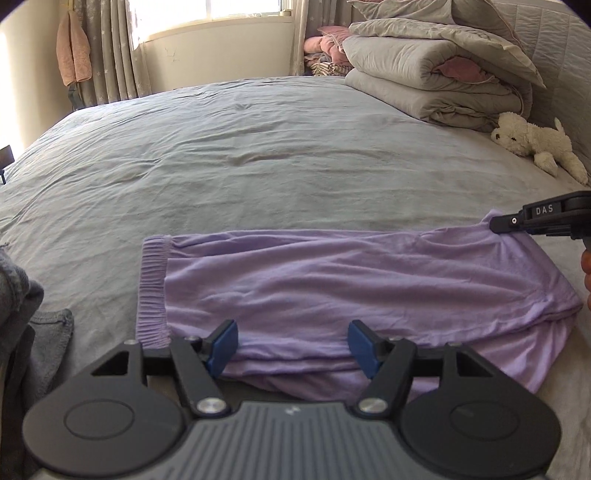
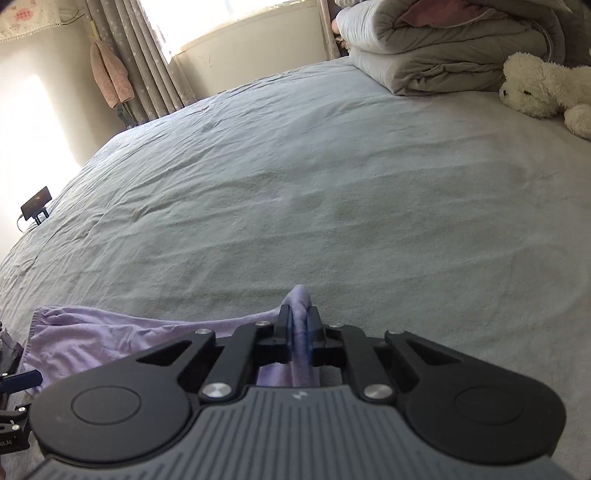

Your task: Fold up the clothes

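Home bedroom. Wide bed (image 1: 258, 147) under wrinkled grey sheet fills most of room. Folded grey duvets (image 1: 436, 74) stacked at far corner, pink bedding (image 1: 328, 44) behind. White plush dog (image 1: 535, 144) lying beside stack. Star-print curtains (image 1: 110, 48) flank sunlit window (image 1: 221, 11). Pink garment (image 1: 73, 51) hanging by curtain. Phone on stand (image 2: 36, 205) at bed edge.

Daylight floods from the window (image 1: 236, 14) far ahead of each claw, glaring white on the wall, while fisheye bending curves and darkens the corners.
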A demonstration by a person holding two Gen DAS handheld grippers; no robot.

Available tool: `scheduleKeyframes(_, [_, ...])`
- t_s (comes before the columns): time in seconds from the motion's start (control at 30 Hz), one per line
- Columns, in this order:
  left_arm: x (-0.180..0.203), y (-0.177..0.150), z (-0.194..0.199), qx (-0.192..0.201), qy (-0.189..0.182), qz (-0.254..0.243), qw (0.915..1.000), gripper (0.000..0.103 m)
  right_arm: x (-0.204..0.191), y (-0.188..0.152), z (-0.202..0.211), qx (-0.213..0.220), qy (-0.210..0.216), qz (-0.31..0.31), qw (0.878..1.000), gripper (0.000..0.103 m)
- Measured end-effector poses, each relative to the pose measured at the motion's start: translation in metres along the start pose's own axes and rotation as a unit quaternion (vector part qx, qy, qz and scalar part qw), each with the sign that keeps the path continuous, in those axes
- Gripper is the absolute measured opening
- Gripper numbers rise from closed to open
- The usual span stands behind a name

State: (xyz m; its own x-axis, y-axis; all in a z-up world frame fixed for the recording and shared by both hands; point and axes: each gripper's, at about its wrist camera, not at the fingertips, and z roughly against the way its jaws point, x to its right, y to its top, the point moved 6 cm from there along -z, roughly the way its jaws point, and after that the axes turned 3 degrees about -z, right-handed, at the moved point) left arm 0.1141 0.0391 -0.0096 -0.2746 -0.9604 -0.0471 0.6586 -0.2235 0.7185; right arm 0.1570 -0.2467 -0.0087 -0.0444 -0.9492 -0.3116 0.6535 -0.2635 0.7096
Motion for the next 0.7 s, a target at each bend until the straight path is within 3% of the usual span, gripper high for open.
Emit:
scheduleKeyframes(0.07, [-0.003, -0.001, -0.003, -0.003, 0.002, 0.004, 1.0, 0.069, 0.006, 0.004, 0.005, 0.018, -0.016, 0.008, 1.0, 0.007])
scheduleKeyframes(0.17, [-0.006, -0.001, -0.004, -0.003, 0.006, 0.003, 1.0, 0.072, 0.013, -0.007, -0.01, -0.009, -0.033, 0.002, 0.999, 0.006])
scheduleKeyframes(0.27, [-0.006, -0.001, -0.002, -0.001, 0.01, -0.002, 1.0, 0.072, 0.007, -0.009, -0.011, 0.008, -0.046, 0.022, 0.999, 0.007])
scheduleKeyframes(0.3, [-0.006, 0.0, -0.001, 0.0, 0.01, -0.002, 0.9999, 0.072, 0.006, -0.007, -0.009, 0.009, -0.046, 0.021, 0.999, 0.01])
scheduleKeyframes(0.43, [-0.007, 0.004, 0.007, 0.013, 0.008, 0.003, 0.9999, 0.074, 0.016, -0.001, 0.012, 0.006, -0.032, -0.04, 0.999, 0.042])
scheduleKeyframes(0.57, [0.003, 0.006, 0.008, 0.018, -0.003, 0.002, 0.9998, 0.076, 0.024, -0.009, 0.032, -0.013, -0.017, -0.095, 0.995, 0.044])
scheduleKeyframes(0.7, [0.016, 0.0, -0.002, 0.004, -0.01, -0.003, 0.9999, 0.076, 0.025, -0.034, 0.046, -0.061, 0.013, -0.153, 0.986, 0.044])
